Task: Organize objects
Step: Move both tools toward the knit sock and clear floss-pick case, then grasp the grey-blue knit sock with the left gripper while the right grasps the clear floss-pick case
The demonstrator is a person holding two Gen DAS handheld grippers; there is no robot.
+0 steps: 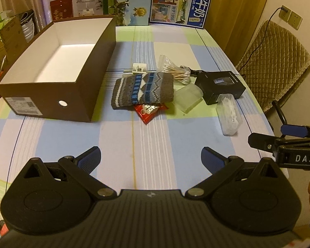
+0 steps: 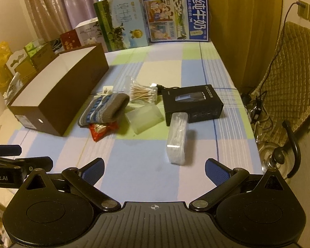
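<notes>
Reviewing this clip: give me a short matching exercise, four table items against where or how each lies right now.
Items:
1. knitted sock
2. brown box
3. cotton swabs bag
4. black carton

States:
A. open on top, nothing visible inside
B. lying partly over a red packet
C. beside a clear plastic case
D. behind the sock, wooden sticks showing

Pairs: 1-B, 2-A, 3-D, 4-C

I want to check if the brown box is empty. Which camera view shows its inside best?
The left wrist view: it looks down into the open brown box, showing its white floor and inner walls with nothing on them. The right wrist view shows mostly the box's outer side and only a strip of inner wall, not the floor.
</notes>
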